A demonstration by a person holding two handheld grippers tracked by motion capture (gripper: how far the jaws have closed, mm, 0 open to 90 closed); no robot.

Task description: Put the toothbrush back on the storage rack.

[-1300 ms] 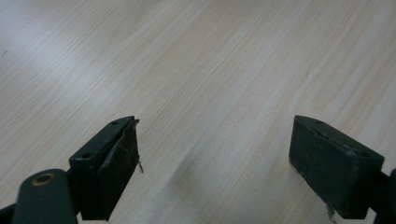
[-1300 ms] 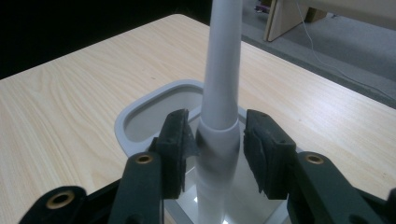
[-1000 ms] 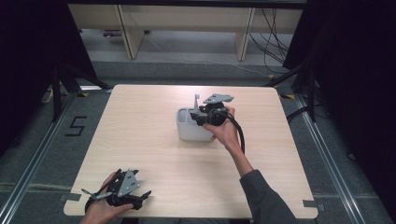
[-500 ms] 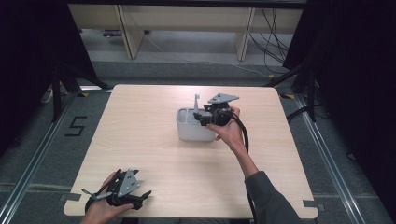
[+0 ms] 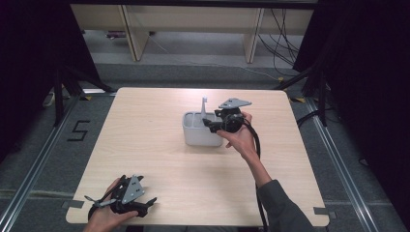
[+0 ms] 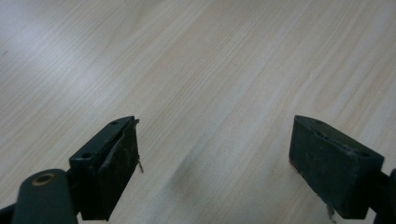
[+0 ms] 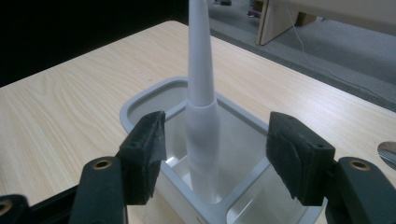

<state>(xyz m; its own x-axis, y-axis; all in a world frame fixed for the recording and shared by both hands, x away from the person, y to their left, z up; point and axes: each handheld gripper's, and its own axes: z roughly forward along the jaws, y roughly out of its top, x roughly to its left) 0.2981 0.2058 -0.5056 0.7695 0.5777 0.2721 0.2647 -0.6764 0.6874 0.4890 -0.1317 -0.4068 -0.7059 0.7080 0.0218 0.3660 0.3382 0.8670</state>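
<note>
Your right claw [image 5: 209, 123] hangs at the near right rim of the pale grey, rounded-corner plastic caddy [image 5: 193, 137] that sits near the middle of the light wood-grain bench [image 5: 145, 145]. Its jaws have just been opening, and they now stand well apart with nothing pressed between the pads. In the right gripper view, the right claw [image 7: 215, 156] frames a white, tapering plastic utensil handle [image 7: 201, 93]. The handle stands close to upright in the caddy [image 7: 140, 100], leaning a little, with its thick lower part down in the compartment straight ahead of the jaws and its slim end rising above them. There is clear space between the handle and each pad, so you are not gripping it. A divider inside the caddy splits it into compartments; the handle is in the one nearest the left jaw. In the high view, the handle [image 5: 204, 107] pokes up out of the caddy just to the left of your right claw.

Your left claw [image 5: 145, 205] rests low at the near left corner of the bench, well apart from the caddy. In the left gripper view, the left claw [image 6: 215, 163] has its jaws spread wide, with bare bench [image 6: 210, 70] between and beyond them.
</note>
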